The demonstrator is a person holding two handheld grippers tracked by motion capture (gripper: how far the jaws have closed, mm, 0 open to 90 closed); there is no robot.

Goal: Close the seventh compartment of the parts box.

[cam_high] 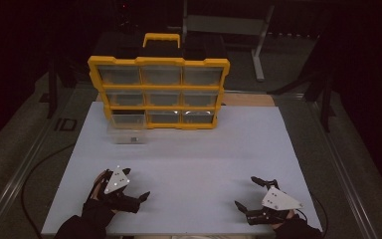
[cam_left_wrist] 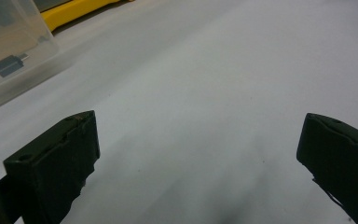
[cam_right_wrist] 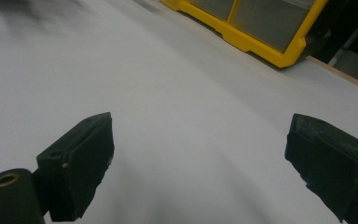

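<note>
A yellow organizer case (cam_high: 159, 61) with clear drawers stands upright at the back of the white table (cam_high: 204, 149). A clear plastic bin (cam_high: 127, 134) lies on the table just in front of its lower left corner, with a small grey part (cam_high: 135, 139) inside. My left gripper (cam_high: 136, 184) rests near the front left, open, with nothing between its jaws. My right gripper (cam_high: 246, 191) sits near the front right, also open and holding nothing. In the left gripper view the left gripper (cam_left_wrist: 198, 135) faces bare table, with the bin (cam_left_wrist: 14, 42) and grey part (cam_left_wrist: 9, 65) at upper left.
The right gripper view has the right gripper (cam_right_wrist: 198, 135) open, with the organizer's yellow frame (cam_right_wrist: 251, 39) at upper right. A metal stand (cam_high: 258, 45) rises behind the table. A dark cable (cam_high: 40, 169) runs along the table's left side.
</note>
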